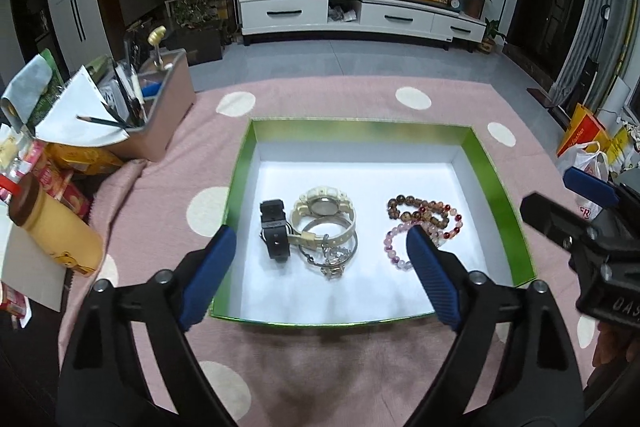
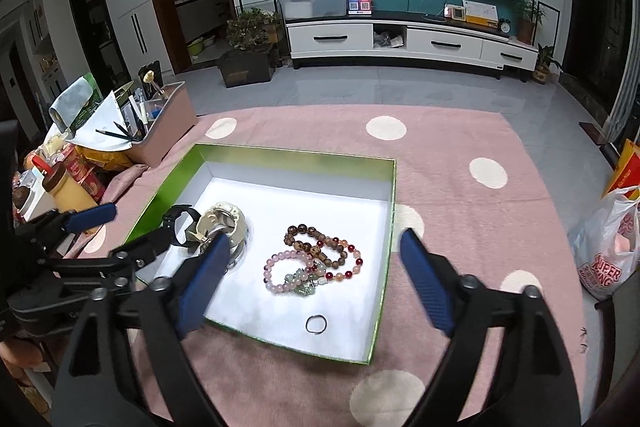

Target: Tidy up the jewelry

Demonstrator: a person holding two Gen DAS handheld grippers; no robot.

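Note:
A green-walled, white-floored box [image 1: 496, 179] [image 2: 386, 247] sits on a pink dotted cloth. It holds a black watch [image 1: 274, 231], a cream watch [image 1: 322, 211] [image 2: 222, 221], silver bangles [image 1: 330, 253], several bead bracelets [image 1: 424, 217] [image 2: 320, 255] and a small dark ring [image 2: 316, 324]. My left gripper [image 1: 320, 275] is open and empty, hovering over the box's near side. My right gripper [image 2: 316, 279] is open and empty above the bead bracelets and ring; it also shows in the left wrist view [image 1: 580, 211].
A pink organizer [image 1: 160, 107] [image 2: 164, 131] with pencils and papers stands at the back left. A yellow bottle [image 1: 56, 227] and snack packs lie left of the box. A plastic bag [image 2: 608, 251] sits at the far right.

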